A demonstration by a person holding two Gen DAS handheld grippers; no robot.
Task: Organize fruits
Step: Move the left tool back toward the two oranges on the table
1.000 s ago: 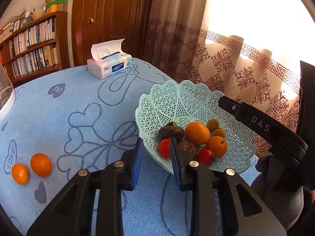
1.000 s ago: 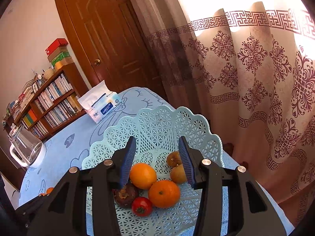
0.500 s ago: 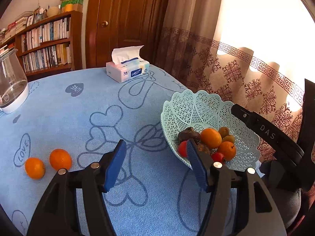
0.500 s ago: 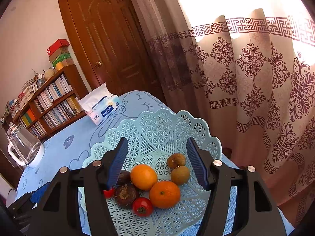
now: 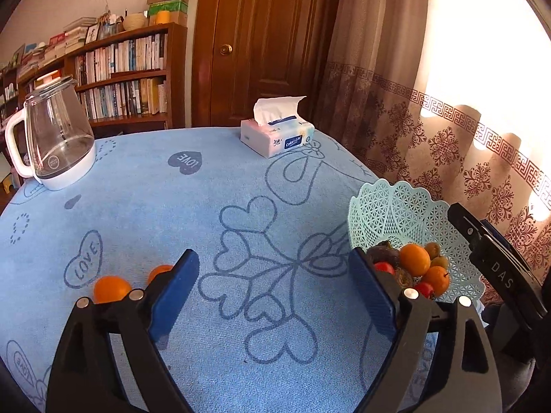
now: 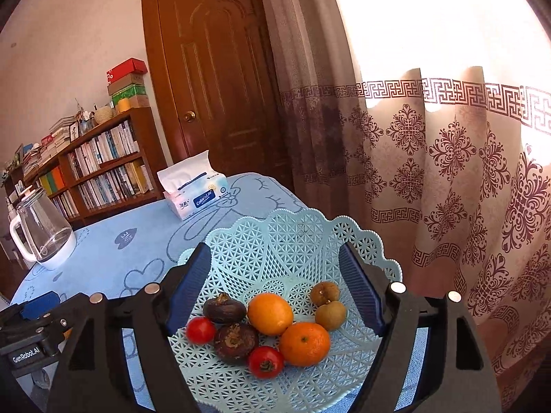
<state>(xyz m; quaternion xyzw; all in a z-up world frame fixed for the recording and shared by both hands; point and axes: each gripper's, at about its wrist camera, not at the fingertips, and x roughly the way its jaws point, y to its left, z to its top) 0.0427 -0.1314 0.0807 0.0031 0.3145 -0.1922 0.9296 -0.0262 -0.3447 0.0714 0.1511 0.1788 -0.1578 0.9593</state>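
- Left gripper has its blue pads spreading apart right now, with nothing between them but bare blue tablecloth. It's tilted down at the table.
- Going outward from there: two loose oranges sit just off its left finger, low on the left in the left wrist view. One is half hidden behind that finger, and they lie close beside each other.
- They're round, so there's no long axis to line up with; any approach angle should do.
- Right gripper is also opening, jaws empty, hovering over the basket, which sits at the table edge by the curtain.
- Basket already holds the pile: two oranges, two little red fruits, two dark ones and two brownish ones.
- So the relation that matters: the stray oranges lie to the left of the left gripper, and the basket is off to its right, well apart from them. Left hand is clearly the nearer one, so it'd probably swing left for the grab.
- Kettle and tissue box sit far back, out of the way.
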